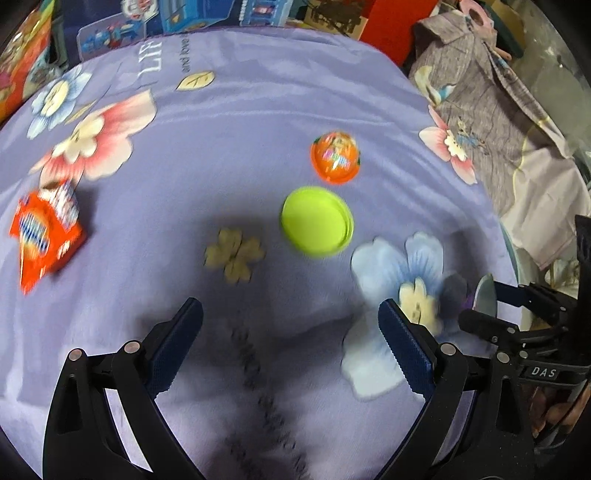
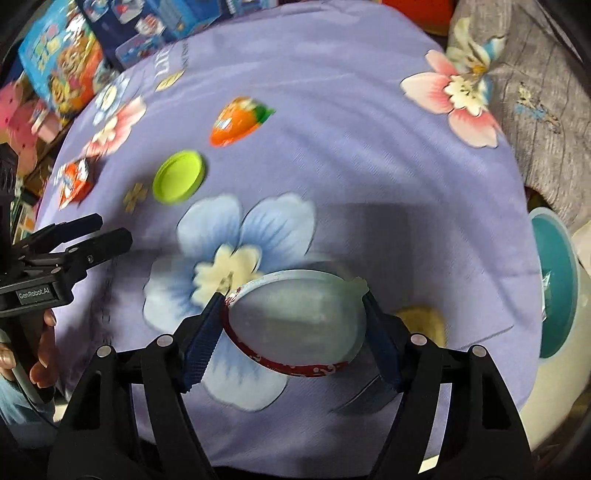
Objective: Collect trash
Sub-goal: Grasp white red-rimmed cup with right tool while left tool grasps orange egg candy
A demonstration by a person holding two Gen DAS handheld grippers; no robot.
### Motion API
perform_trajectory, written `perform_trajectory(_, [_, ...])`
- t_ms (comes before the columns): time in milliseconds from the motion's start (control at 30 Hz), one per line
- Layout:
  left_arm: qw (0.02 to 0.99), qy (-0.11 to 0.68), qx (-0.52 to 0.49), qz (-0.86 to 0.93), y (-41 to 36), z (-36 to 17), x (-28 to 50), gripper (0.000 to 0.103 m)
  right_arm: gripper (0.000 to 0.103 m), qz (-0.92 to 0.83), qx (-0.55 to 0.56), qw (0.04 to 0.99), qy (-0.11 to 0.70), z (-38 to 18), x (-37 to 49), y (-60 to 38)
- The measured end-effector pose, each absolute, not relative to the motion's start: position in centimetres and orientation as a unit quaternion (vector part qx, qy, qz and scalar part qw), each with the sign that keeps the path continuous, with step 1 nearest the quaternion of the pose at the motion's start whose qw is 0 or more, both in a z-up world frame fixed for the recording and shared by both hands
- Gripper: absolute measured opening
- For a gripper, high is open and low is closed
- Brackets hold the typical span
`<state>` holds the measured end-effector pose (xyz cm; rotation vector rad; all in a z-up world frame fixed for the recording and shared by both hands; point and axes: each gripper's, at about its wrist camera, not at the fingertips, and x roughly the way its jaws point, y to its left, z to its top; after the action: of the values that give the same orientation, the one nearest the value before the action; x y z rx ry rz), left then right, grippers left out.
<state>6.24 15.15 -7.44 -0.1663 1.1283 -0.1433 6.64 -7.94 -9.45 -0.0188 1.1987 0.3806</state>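
Note:
My right gripper [image 2: 291,314] is shut on a round silvery foil lid with a red rim [image 2: 295,325], held above the purple floral cloth [image 2: 332,166]. My left gripper [image 1: 290,332] is open and empty above the cloth; it also shows in the right wrist view [image 2: 96,236]. A lime green plastic lid [image 1: 317,221] [image 2: 179,181] lies ahead of the left gripper. An orange carrot-shaped jelly cup [image 1: 335,157] [image 2: 238,120] lies beyond it. An orange snack wrapper [image 1: 46,236] [image 2: 75,181] lies at the left.
A teal-lined white bin [image 2: 557,288] stands off the cloth's right edge. Grey clothing [image 1: 480,92] [image 2: 535,110] is piled at the right. Colourful toy boxes [image 1: 192,14] [image 2: 62,70] line the far and left edges. The right gripper [image 1: 517,314] shows at the left wrist view's right edge.

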Motion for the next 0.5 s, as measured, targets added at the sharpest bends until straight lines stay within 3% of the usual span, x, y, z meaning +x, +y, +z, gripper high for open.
perform_trajectory(500, [0.843,0.533,-0.021,-0.071,10.0,-7.6,17.0,0.096,0.070,0.152,0.036,0.816,0.557,-9.4,14.5,-11.8])
